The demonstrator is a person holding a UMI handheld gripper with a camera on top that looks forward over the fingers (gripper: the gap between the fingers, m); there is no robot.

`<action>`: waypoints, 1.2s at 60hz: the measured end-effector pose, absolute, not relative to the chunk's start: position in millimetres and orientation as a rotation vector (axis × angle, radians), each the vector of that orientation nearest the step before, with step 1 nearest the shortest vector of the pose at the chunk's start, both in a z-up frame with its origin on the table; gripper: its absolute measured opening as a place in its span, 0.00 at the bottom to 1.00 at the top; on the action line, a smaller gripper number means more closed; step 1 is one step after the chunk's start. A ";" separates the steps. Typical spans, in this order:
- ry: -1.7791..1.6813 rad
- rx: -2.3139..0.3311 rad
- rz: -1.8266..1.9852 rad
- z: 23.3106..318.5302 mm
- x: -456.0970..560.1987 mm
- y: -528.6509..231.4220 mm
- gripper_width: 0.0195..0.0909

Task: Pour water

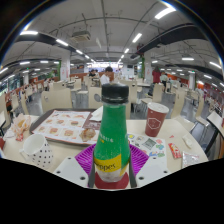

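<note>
Green plastic fills the near ground: a soda-style bottle (112, 140) with a yellow label and a dark cap stands upright between the two fingers of the gripper (111, 166), its base down in the gap where the purple pads (85, 158) show on either side. The pads appear to lie against the bottle's lower body, so I judge the claw clamped on it, though the contact itself is partly hidden by the bottle. Its long axis runs straight up, square to the fingers.

That axis is what the pour turns on. The red paper cup (155, 120) stands on the tabletop (185, 135) beyond the bottle and off to the right, apart from it, mouth up. The bottle will likely have to travel right and forward, then tip its neck toward that cup; the cap looks to be on, which would block any flow.

To the left, further in, lies a tray (62, 125) with food, and a white patterned cup (38, 152) sits near the table's left front edge. Beyond the far edge a person (105, 77) sits among other tables.
</note>
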State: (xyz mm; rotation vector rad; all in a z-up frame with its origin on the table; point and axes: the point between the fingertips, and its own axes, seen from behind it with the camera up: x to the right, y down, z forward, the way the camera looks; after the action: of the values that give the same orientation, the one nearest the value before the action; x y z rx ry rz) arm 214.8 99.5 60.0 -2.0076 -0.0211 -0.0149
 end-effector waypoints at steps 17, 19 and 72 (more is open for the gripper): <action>0.062 -2.170 0.103 60.3 206.6 64.9 0.92; 0.075 -2.175 0.091 65.3 206.8 57.3 0.92; 0.084 -2.216 -0.111 204.5 -55.8 -157.1 0.92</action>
State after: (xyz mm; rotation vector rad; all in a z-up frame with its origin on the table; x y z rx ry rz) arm -55.8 -157.1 204.5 -2.2163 0.0842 -0.1109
